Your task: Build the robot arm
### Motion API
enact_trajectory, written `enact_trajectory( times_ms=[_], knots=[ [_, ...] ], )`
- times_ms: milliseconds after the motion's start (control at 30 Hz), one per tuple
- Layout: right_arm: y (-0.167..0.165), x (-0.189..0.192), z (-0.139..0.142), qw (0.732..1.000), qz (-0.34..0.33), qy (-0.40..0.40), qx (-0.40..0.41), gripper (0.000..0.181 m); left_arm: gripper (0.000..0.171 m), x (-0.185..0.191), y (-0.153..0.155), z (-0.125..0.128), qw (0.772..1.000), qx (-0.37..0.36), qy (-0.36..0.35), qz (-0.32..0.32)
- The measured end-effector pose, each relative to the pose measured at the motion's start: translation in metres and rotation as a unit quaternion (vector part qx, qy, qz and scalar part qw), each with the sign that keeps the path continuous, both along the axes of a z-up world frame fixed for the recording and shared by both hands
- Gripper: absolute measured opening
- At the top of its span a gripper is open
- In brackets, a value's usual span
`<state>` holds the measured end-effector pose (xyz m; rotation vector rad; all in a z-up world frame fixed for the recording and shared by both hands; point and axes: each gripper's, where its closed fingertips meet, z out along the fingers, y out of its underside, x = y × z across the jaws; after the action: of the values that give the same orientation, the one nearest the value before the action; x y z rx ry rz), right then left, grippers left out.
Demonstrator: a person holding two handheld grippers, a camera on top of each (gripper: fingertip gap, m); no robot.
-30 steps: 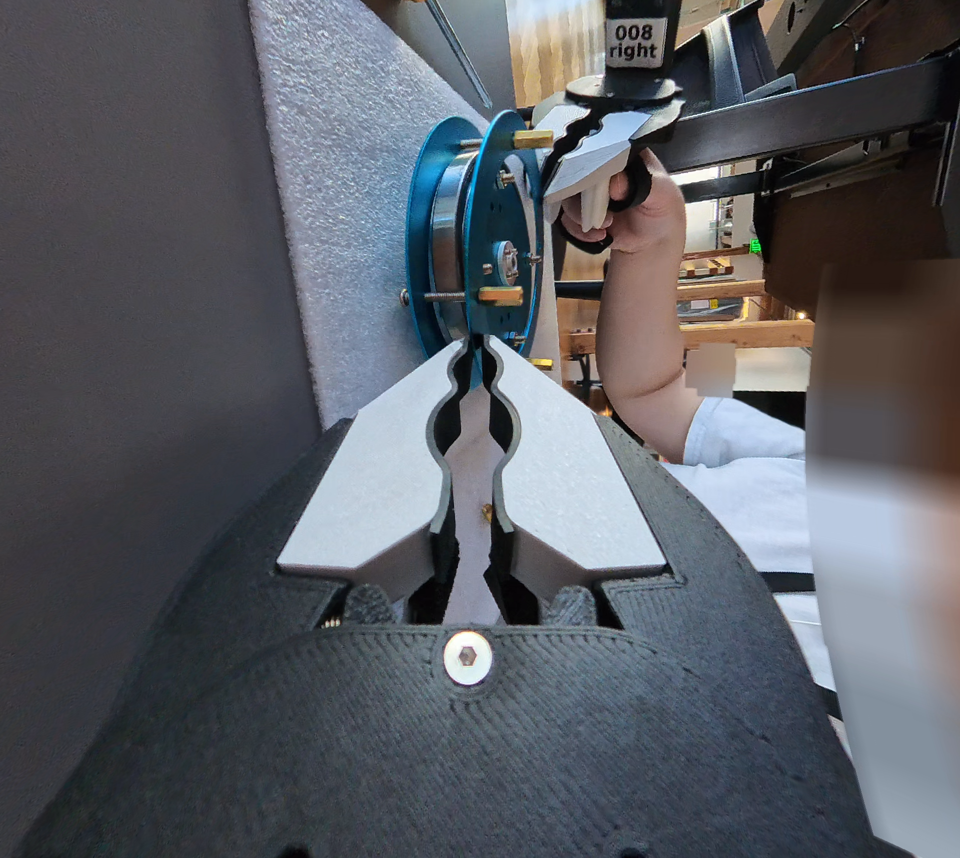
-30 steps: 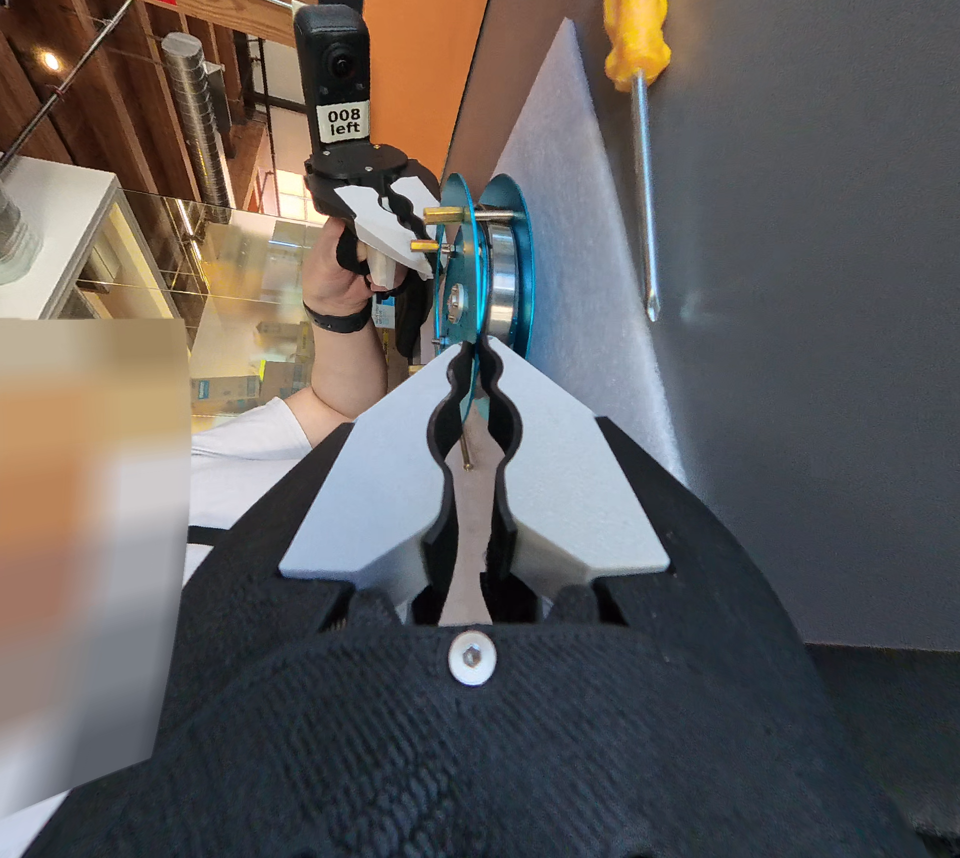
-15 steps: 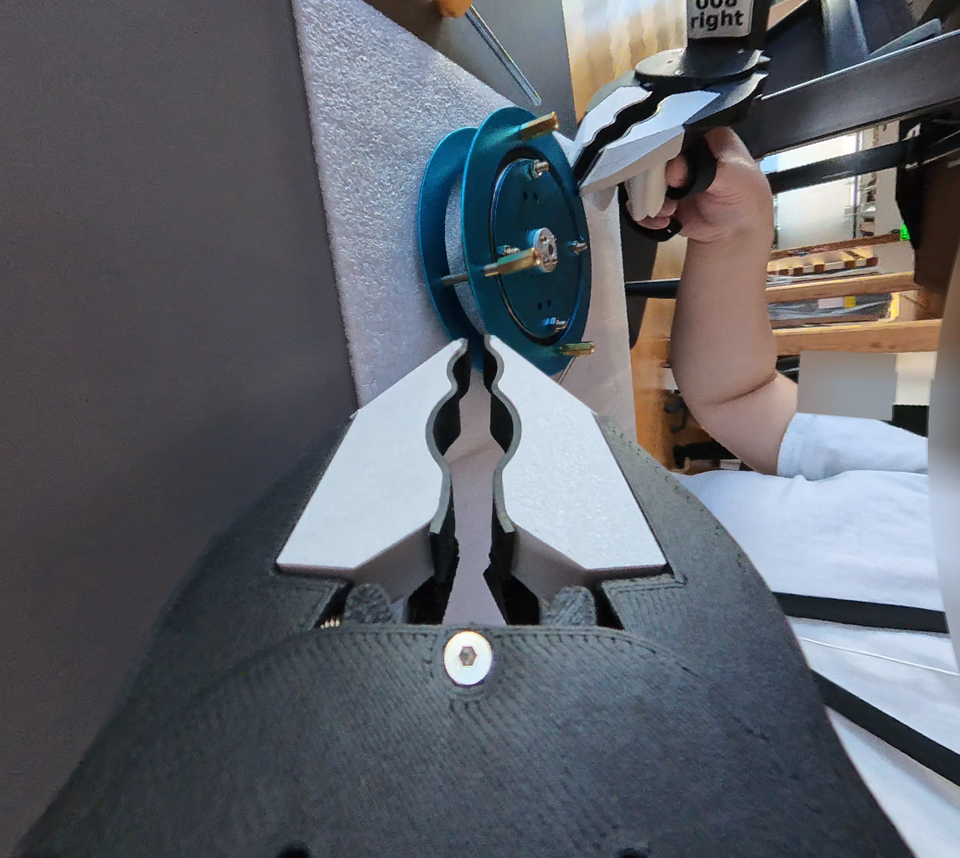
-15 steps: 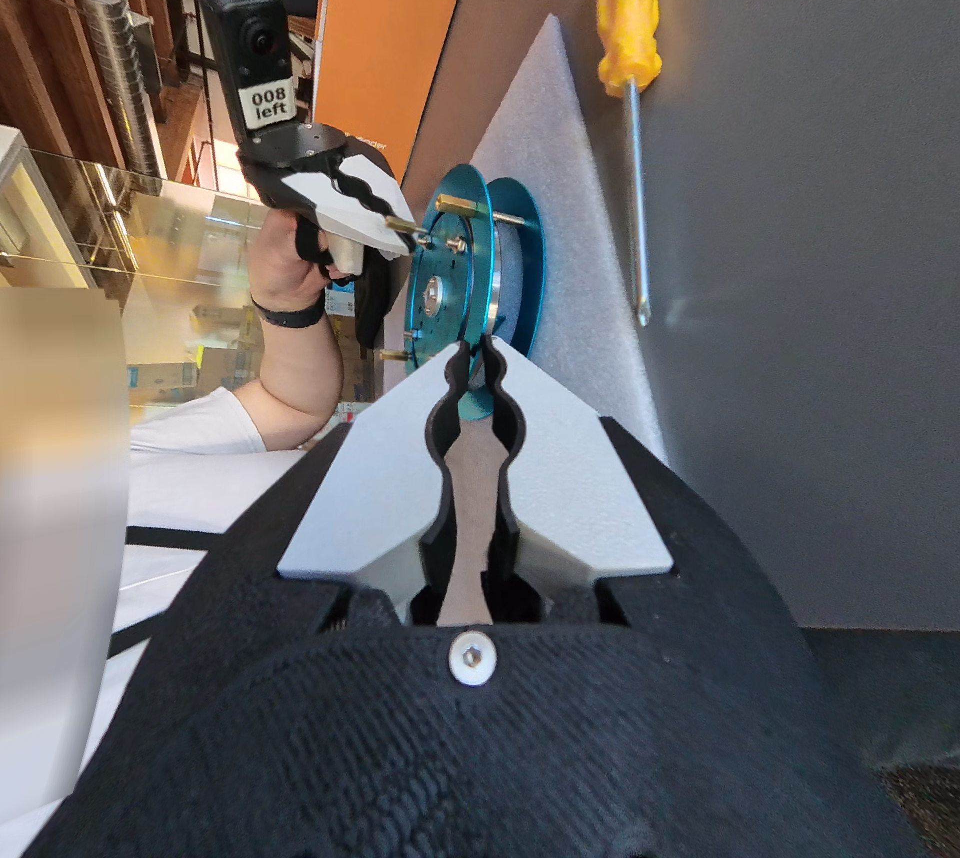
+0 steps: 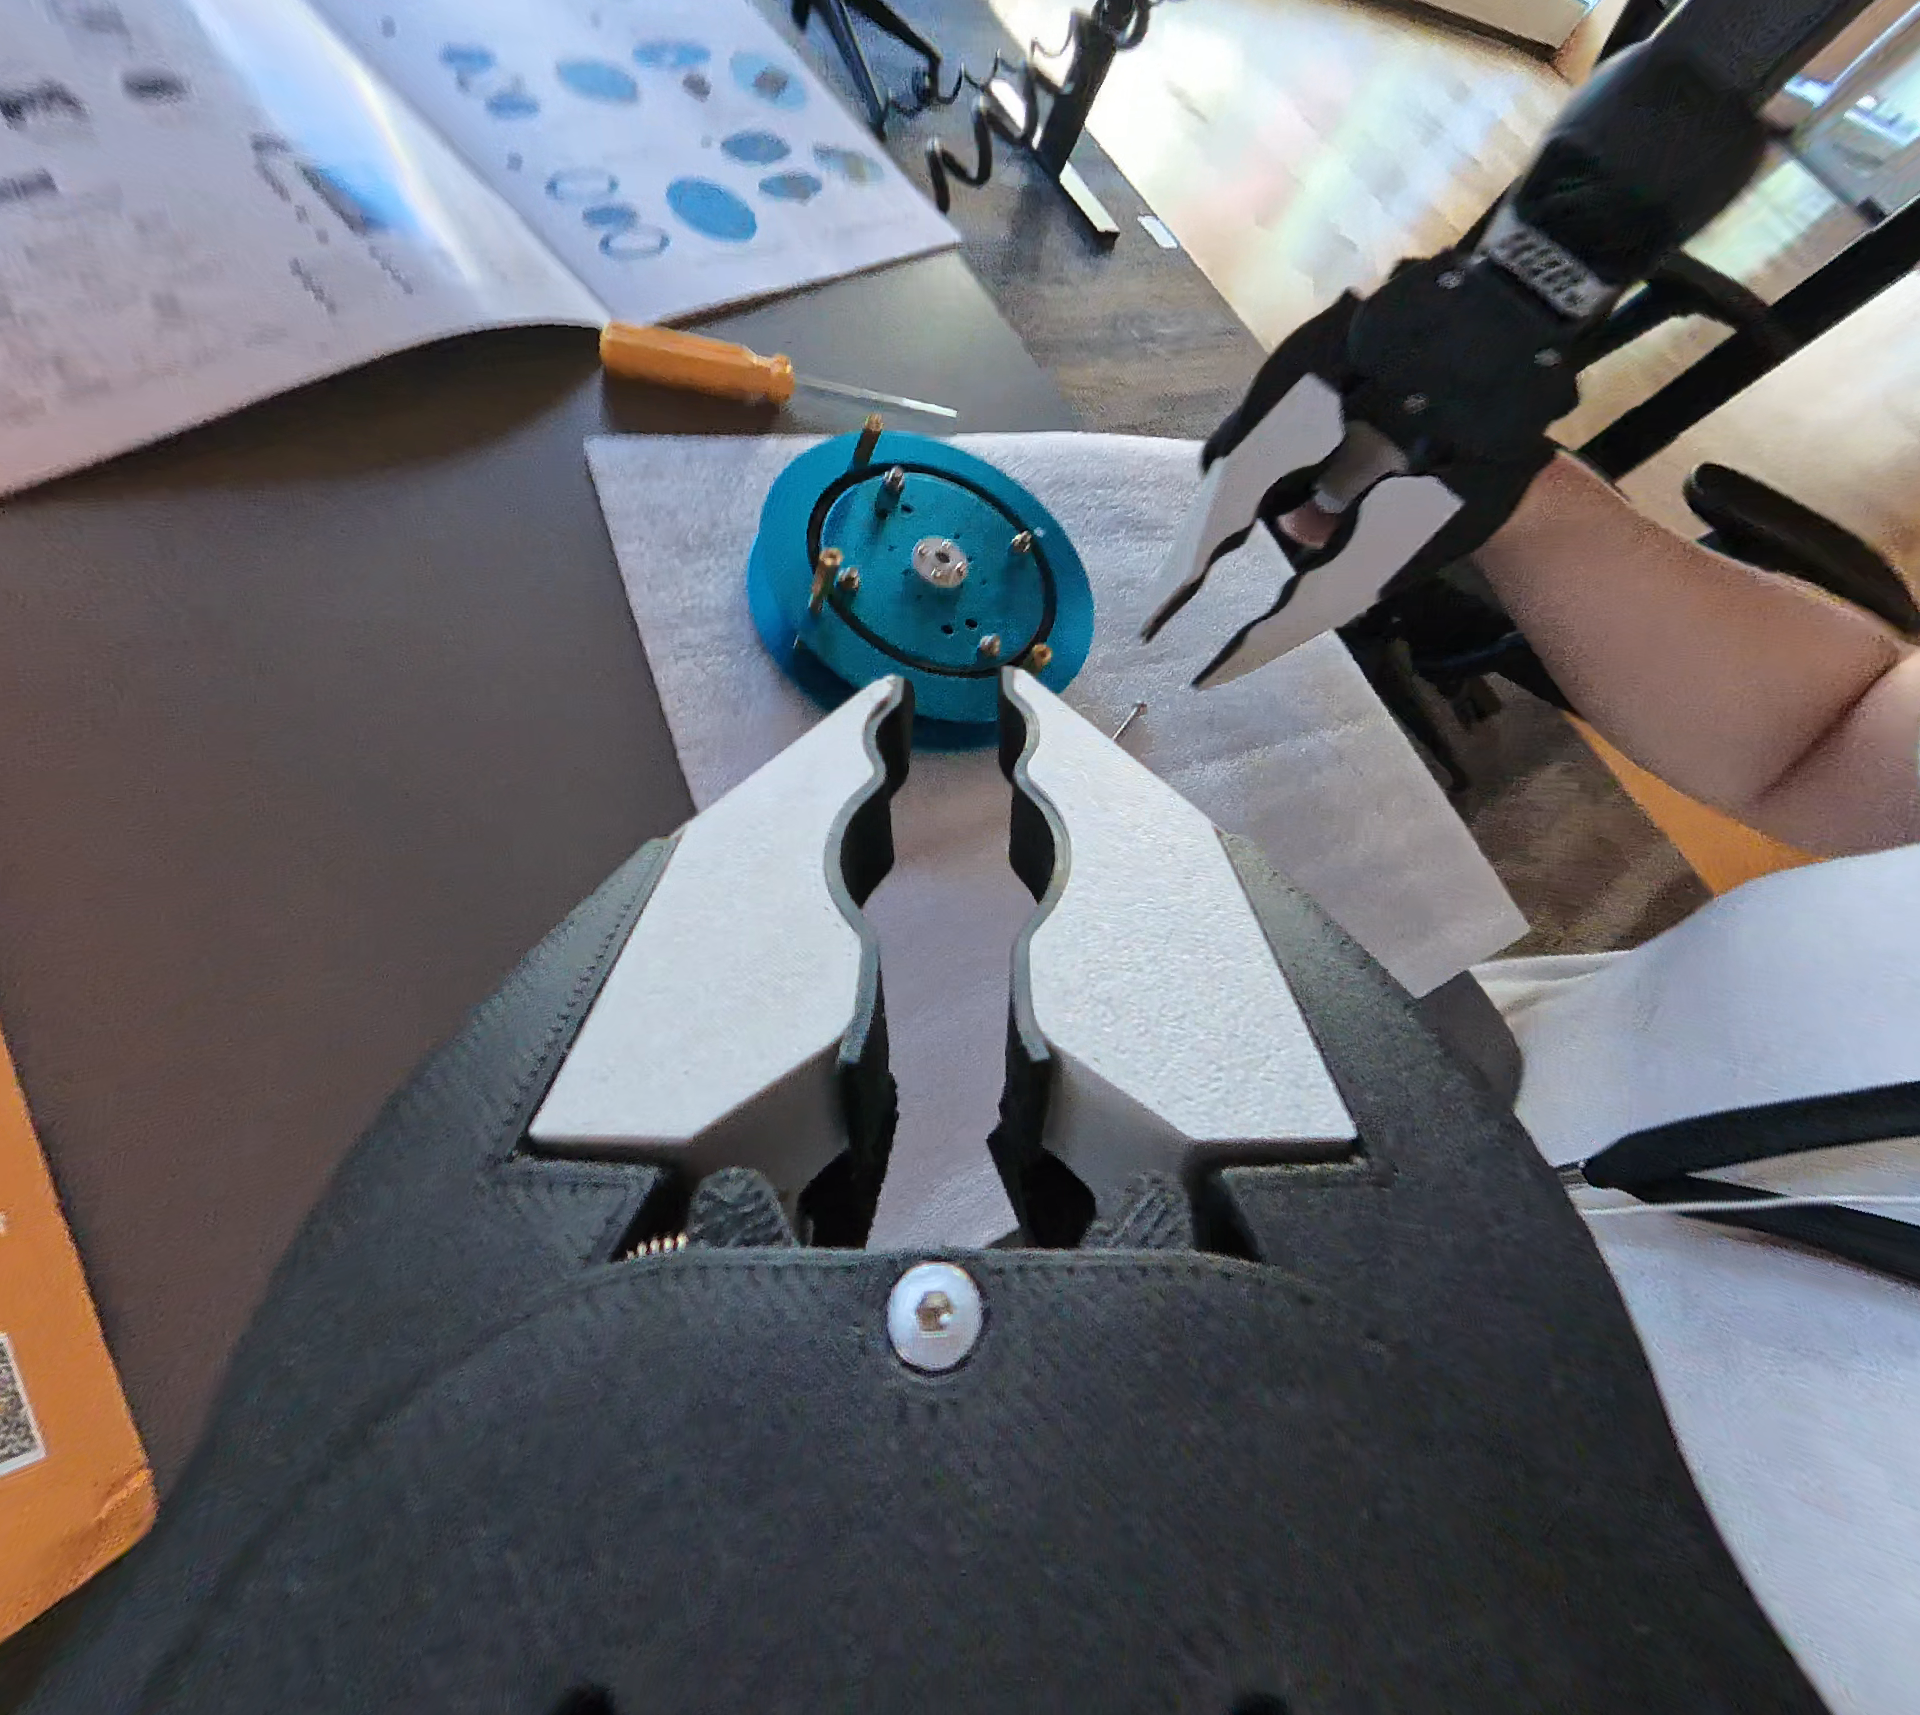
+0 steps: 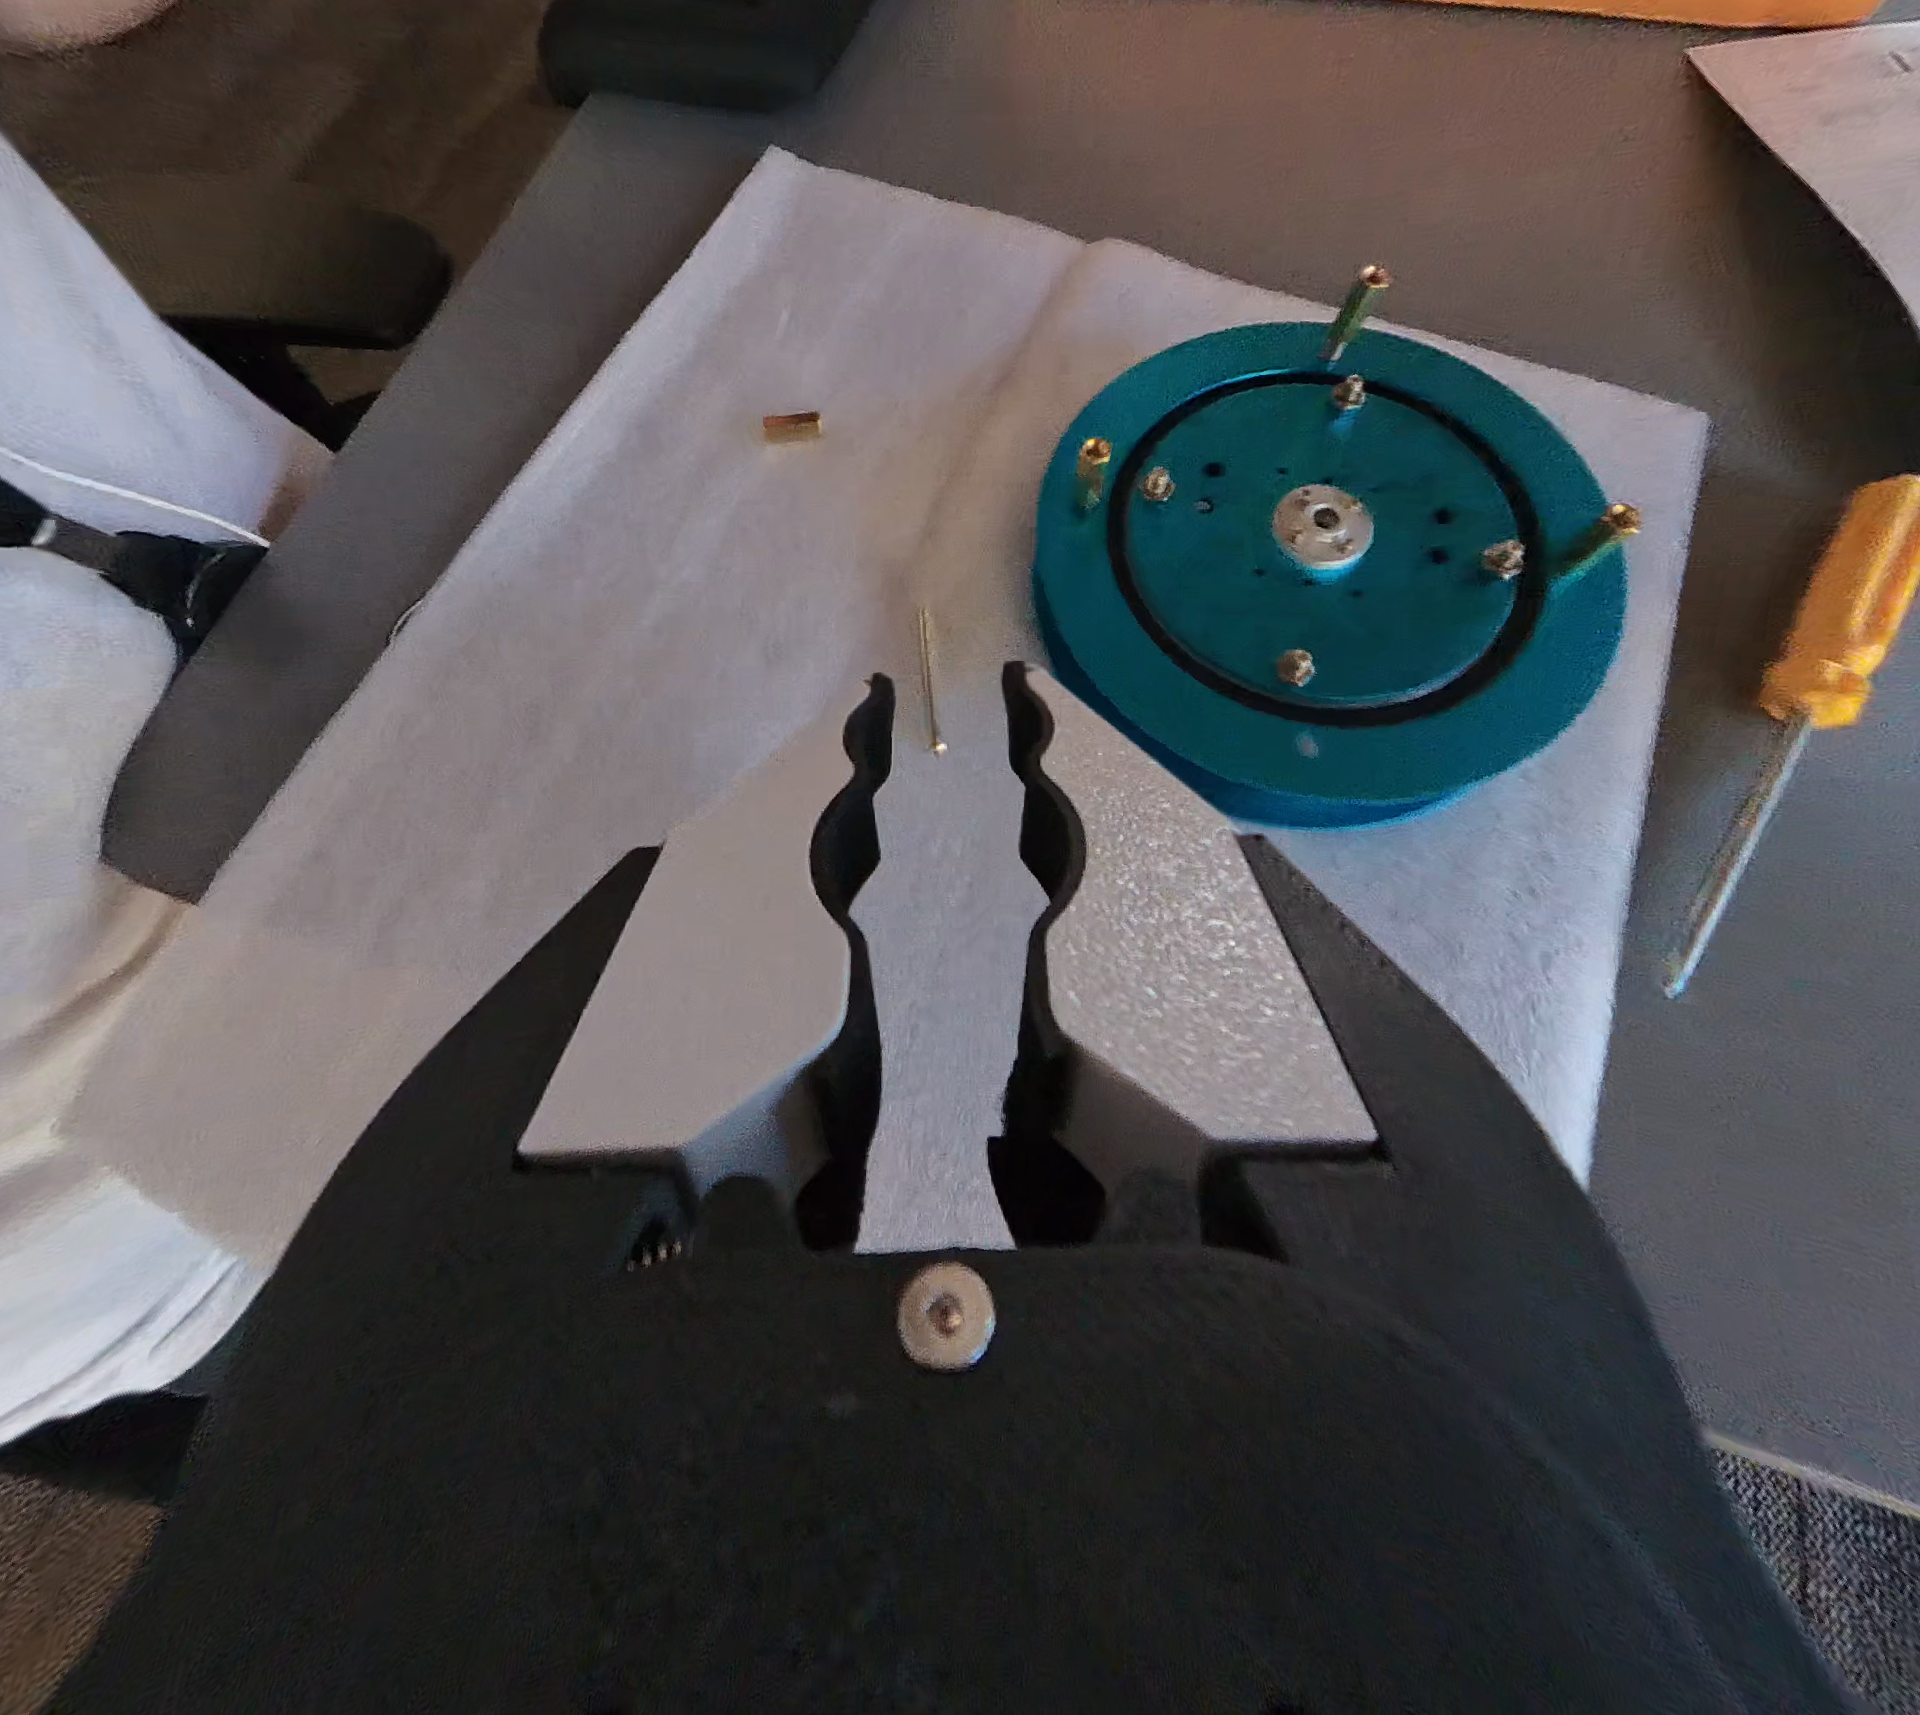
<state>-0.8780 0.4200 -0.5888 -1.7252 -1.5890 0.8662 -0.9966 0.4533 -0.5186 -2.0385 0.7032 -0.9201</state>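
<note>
Grey-faced and empty, the left hand-held gripper (image 5: 951, 694) hangs with jaws apart just before the blue disc assembly (image 5: 920, 590) at the frame's centre. The right hand-held gripper (image 6: 940, 694), also apart and empty, is nearest to a thin brass pin (image 6: 930, 678), whose long axis points away between its tips. Both lie on white foam sheet (image 6: 644, 626); a small brass standoff (image 6: 792, 426) sits farther, upper left. Beyond the disc, on the dark surface (image 5: 312, 626), rests a yellow screwdriver (image 5: 696, 361).
</note>
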Motion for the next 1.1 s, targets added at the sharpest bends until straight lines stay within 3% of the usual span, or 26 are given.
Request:
enact_trajectory(
  times_ms=[100, 233, 333, 467, 600, 733, 933, 1033, 1100],
  knots=[
    [-0.001, -0.008, -0.016, 0.999, 0.017, -0.037, 0.003, 0.021, 0.019, 0.004, -0.01, 0.012, 0.999, 0.05, 0.017, 0.001],
    [-0.004, -0.011, -0.033, 0.996, 0.02, -0.082, 0.004, 0.009, 0.027, 0.014, -0.026, 0.007, 0.995, 0.077, 0.055, -0.026],
    [-0.003, -0.007, -0.022, 0.998, 0.011, -0.06, 0.014, 0.029, 0.03, 0.029, -0.035, -0.007, 0.988, 0.108, 0.094, -0.065],
    [0.022, 0.014, 0.008, 0.997, -0.042, 0.015, 0.06, 0.026, 0.039, 0.049, -0.029, -0.038, 0.965, 0.152, 0.183, -0.113],
    [0.036, 0.027, 0.001, 0.996, -0.063, 0.027, 0.057, 0.026, 0.03, 0.072, -0.011, -0.053, 0.946, 0.184, 0.231, -0.134],
    [0.035, 0.029, -0.006, 0.993, -0.082, 0.034, 0.075, 0.028, 0.028, 0.087, -0.006, -0.058, 0.951, 0.166, 0.215, -0.15],
    [0.038, 0.039, -0.009, 0.988, -0.095, 0.023, 0.12, 0.034, 0.026, 0.076, -0.006, -0.052, 0.953, 0.181, 0.2, -0.136],
    [0.041, 0.037, -0.003, 0.988, -0.09, 0.027, 0.127, 0.034, 0.024, 0.052, 0.014, -0.043, 0.956, 0.193, 0.201, -0.09],
    [0.045, 0.025, 0.012, 0.988, -0.088, 0.061, 0.109, 0.034, 0.023, 0.04, 0.029, -0.038, 0.97, 0.164, 0.173, -0.051]
  ],
)
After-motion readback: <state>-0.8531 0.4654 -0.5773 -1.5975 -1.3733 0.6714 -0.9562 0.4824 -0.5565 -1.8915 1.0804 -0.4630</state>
